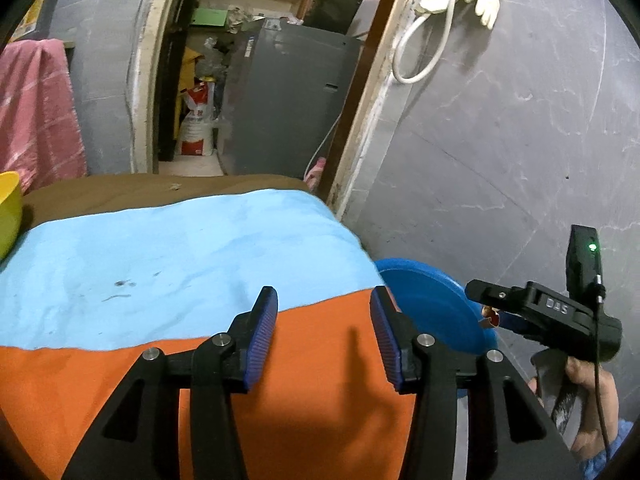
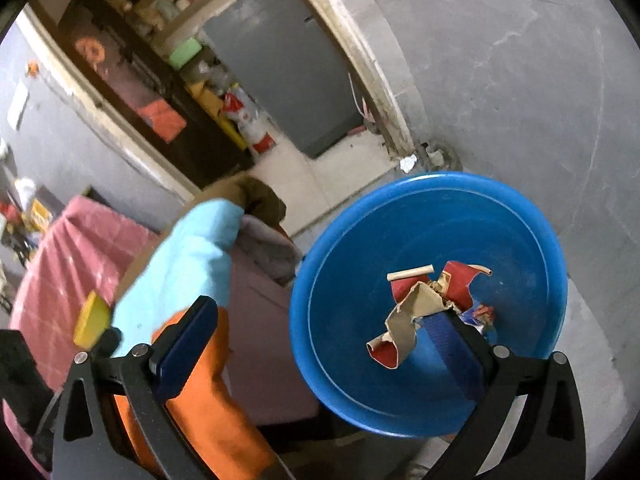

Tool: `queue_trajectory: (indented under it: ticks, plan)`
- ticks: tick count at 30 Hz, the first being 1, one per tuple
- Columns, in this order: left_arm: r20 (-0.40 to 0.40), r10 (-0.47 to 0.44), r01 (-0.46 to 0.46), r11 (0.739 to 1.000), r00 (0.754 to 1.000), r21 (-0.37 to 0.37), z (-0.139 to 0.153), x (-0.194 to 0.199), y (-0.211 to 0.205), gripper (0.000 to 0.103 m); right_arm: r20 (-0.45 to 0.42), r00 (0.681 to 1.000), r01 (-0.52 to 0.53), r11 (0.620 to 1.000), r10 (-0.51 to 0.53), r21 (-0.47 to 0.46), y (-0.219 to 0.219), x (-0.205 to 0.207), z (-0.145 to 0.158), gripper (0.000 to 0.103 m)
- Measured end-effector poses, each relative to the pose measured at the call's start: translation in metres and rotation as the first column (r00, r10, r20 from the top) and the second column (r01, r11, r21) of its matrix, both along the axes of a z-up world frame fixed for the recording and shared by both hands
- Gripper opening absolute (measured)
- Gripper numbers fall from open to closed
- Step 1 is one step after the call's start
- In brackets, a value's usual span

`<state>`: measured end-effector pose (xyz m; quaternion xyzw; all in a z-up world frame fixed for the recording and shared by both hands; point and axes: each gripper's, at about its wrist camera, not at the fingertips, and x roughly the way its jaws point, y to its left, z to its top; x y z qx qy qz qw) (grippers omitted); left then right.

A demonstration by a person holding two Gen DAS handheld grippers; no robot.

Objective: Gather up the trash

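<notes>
Torn red wrapper (image 2: 416, 312) is seen lying in the blue basin (image 2: 532, 216), right beside one pad of the wide-open, empty right gripper (image 2: 320, 344); left gripper (image 1: 324, 336) is held half-open, empty, over the cloth-covered surface (image 1: 160, 248).

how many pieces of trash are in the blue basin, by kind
In the blue basin, right wrist view:
torn red and tan wrapper: 1
pale short tubes: 2, one straight, one curved
crumpled blue and red scrap, partly hidden behind the right gripper's finger: 1
Total: 4
</notes>
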<state>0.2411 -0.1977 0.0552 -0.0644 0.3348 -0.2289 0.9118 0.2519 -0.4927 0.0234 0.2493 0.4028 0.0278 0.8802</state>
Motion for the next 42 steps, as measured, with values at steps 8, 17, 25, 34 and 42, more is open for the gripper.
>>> queue_trajectory:
  ticks: [8, 17, 25, 34, 42]
  plan:
    - [0.025, -0.002, 0.002, 1.000, 1.000, 0.006, -0.004, -0.029, 0.032, 0.045, -0.228, 0.974, -0.017, 0.997, -0.001, -0.079, 0.006, 0.011, -0.022, 0.103]
    - [0.002, -0.016, 0.016, 1.000, 1.000, -0.022, -0.001, -0.044, 0.055, 0.046, -0.285, 0.958, 0.046, 0.997, -0.028, 0.058, -0.005, -0.011, -0.009, 0.103]
    - [0.033, -0.004, 0.005, 0.999, 0.999, -0.039, 0.016, -0.052, 0.067, 0.048, -0.271, 0.962, -0.095, 0.979, 0.043, -0.182, 0.039, -0.012, 0.030, 0.103]
    - [0.048, 0.033, -0.031, 0.998, 0.998, -0.048, 0.023, -0.061, 0.092, 0.052, -0.431, 0.902, -0.159, 0.946, 0.023, -0.283, 0.039, 0.003, 0.004, 0.103]
    - [0.090, 0.045, -0.040, 0.998, 0.995, -0.052, 0.033, -0.068, 0.095, 0.052, -0.160, 0.987, -0.067, 0.953, 0.020, -0.294, 0.058, -0.046, 0.059, 0.103]
